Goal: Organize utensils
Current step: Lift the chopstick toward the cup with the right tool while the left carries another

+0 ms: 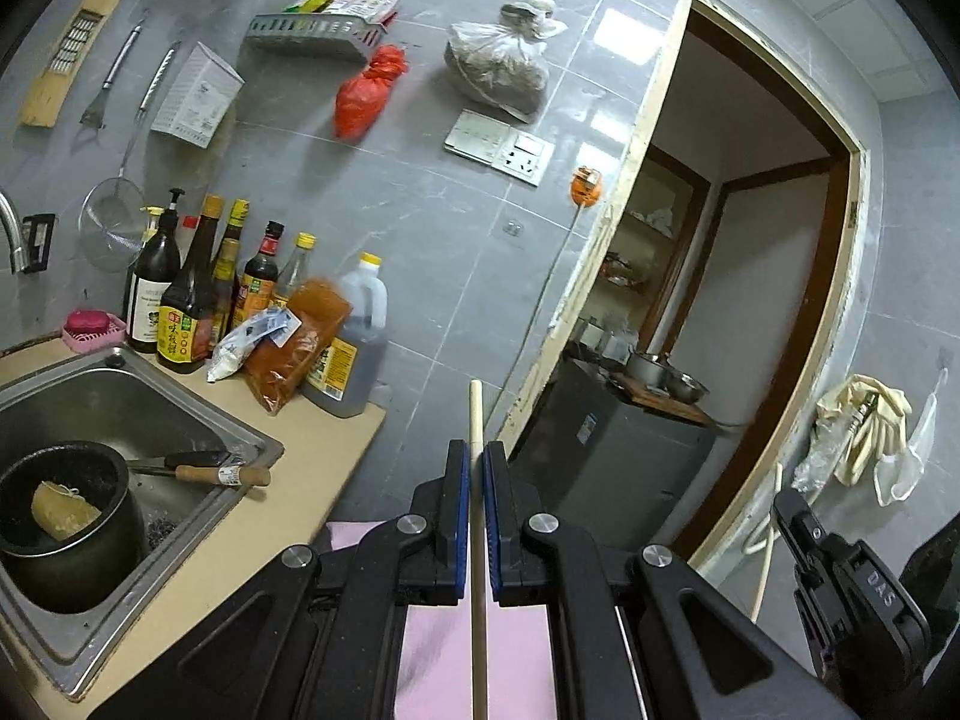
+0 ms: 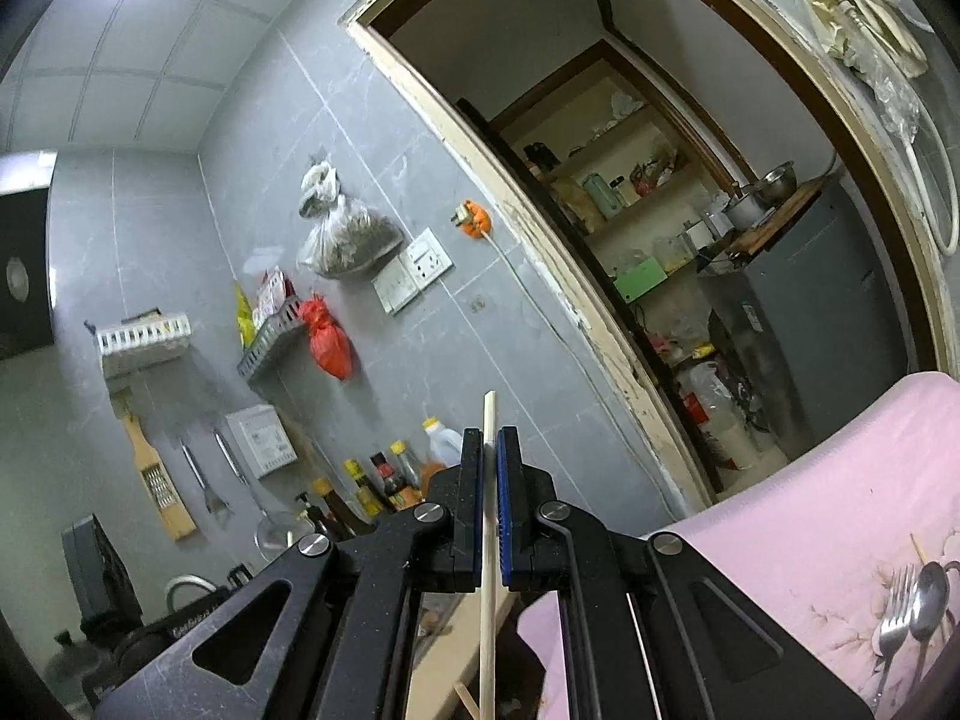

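While I watch both wrist views, my left gripper (image 1: 477,456) has its blue-padded jaws clamped on a single pale wooden chopstick (image 1: 476,420); the stick runs straight up between the pads, its tip poking out above them and its lower length passing down over the pink cloth (image 1: 522,660) under the gripper. My right gripper (image 2: 490,450) is likewise closed on a second chopstick (image 2: 489,414), which stands slightly tilted between the pads, with its square end just above them and the rest trailing down below the jaws. Another thin stick end (image 2: 463,697) shows at the bottom of the right view, beside the held one; I cannot tell what it belongs to. Further right on the pink cloth lie a fork (image 2: 894,612) and a spoon (image 2: 930,597), side by side and well apart from my right gripper. In the left view, a steel sink (image 1: 138,396) holds a dark pot (image 1: 66,516), and sauce bottles (image 1: 198,300) crowd the counter behind it. Beyond, on the grey tiled wall (image 1: 456,240), hang a strainer (image 1: 114,228), a grater (image 1: 72,60) and a red bag (image 1: 369,93), next to an open doorway (image 1: 750,240).
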The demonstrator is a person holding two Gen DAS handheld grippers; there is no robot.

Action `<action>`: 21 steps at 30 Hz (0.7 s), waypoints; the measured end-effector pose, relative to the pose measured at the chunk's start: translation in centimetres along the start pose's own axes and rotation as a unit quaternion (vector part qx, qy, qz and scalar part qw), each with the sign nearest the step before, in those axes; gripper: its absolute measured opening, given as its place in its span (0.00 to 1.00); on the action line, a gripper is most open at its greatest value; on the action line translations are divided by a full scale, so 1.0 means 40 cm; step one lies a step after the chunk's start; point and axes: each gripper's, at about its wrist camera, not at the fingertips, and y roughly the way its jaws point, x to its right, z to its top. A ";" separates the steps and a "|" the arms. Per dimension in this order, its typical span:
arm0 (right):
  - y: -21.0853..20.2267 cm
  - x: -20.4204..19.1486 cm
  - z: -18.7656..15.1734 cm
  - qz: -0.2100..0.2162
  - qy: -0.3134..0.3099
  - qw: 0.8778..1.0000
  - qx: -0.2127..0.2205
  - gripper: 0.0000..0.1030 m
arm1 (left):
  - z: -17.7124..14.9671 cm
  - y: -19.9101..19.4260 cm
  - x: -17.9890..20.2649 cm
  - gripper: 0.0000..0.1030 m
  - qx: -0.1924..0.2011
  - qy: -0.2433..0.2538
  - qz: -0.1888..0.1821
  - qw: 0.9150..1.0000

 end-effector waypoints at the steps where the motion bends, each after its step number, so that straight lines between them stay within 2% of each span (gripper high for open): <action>1: -0.001 -0.001 -0.007 -0.005 -0.005 1.000 -0.001 0.04 | -0.004 0.005 -0.006 0.05 0.001 -0.001 0.000 1.000; 11: -0.027 -0.004 -0.045 -0.036 -0.055 0.998 0.017 0.04 | -0.039 0.009 -0.023 0.05 0.024 -0.012 0.007 1.000; 21: -0.048 -0.014 -0.055 -0.035 -0.101 0.994 0.036 0.04 | -0.079 -0.032 0.011 0.05 0.072 0.026 0.027 0.997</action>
